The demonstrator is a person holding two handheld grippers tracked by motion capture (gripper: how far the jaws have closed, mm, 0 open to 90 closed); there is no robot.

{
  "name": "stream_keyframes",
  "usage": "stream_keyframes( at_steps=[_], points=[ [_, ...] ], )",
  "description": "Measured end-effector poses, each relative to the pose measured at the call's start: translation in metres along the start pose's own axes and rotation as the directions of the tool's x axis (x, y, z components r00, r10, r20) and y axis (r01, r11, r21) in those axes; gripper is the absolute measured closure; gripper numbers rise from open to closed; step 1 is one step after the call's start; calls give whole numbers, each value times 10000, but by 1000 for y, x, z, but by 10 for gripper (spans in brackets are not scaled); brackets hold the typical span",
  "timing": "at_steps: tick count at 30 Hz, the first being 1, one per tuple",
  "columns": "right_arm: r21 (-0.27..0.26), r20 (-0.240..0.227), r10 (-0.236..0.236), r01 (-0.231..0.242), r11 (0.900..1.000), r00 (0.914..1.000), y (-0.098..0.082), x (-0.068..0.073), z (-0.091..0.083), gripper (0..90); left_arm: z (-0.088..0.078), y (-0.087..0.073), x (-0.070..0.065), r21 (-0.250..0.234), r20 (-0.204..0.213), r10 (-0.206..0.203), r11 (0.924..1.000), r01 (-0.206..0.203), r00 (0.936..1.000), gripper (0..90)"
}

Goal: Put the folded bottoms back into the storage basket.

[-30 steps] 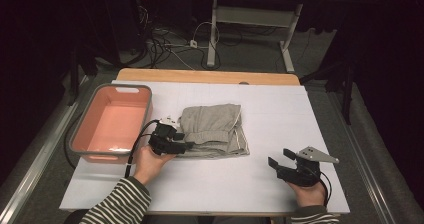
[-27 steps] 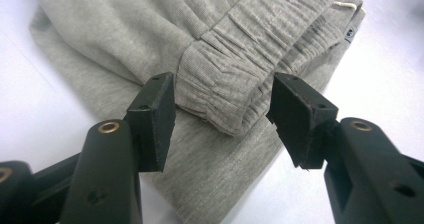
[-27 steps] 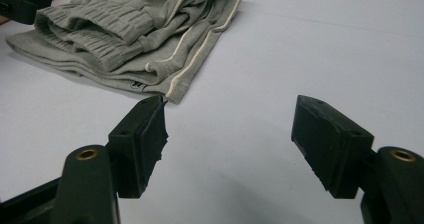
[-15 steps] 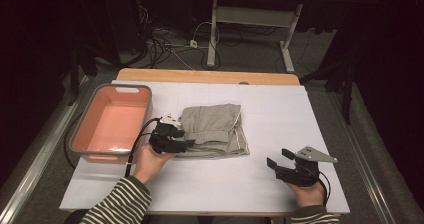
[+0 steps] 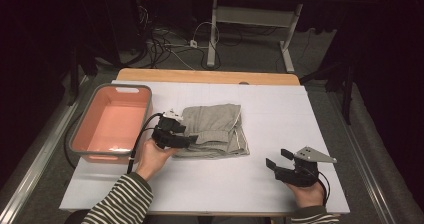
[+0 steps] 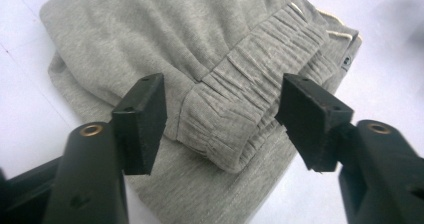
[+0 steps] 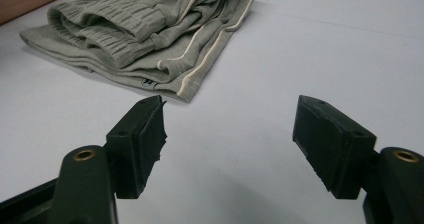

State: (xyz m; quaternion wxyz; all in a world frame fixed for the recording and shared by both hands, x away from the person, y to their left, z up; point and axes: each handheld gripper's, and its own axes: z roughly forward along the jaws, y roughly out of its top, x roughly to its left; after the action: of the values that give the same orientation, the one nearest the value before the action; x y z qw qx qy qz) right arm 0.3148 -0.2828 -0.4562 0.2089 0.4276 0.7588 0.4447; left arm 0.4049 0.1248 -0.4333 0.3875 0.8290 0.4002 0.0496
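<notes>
the left gripper point(image 6: 222, 121), jaws wide and just opening, straddles the gathered waistband of the folded grey sweatpants point(image 6: 210, 59) without pressing; the right gripper point(image 7: 230, 134) gapes empty, well apart on the counter point(image 5: 280, 109).

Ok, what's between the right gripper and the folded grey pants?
Nothing: in the right gripper view, bare white table runs from the open right gripper to the folded grey pants. The high view shows the same gap.

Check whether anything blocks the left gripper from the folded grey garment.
Nothing visible does. The left gripper hangs directly over the folded grey garment, jaws having just been opening, with the gathered waistband between them, unpinched.
</notes>
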Motion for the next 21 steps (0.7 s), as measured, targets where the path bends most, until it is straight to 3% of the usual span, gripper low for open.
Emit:
stream_keyframes(
  at_steps=[4,15,21],
  points=[
    [33,-26,0,0,10000,10000,0,0,1,292,-1,3,4,-188,67,-180,9997,182,9998,330],
    [44,-97,29,-28,10000,9999,0,0,1,291,8,20,15,-109,-359,-253,9996,249,9990,264],
    [63,-150,-38,39,10000,9999,0,2,1,291,19,29,26,395,-420,-577,9975,594,9974,229]
  ],
)
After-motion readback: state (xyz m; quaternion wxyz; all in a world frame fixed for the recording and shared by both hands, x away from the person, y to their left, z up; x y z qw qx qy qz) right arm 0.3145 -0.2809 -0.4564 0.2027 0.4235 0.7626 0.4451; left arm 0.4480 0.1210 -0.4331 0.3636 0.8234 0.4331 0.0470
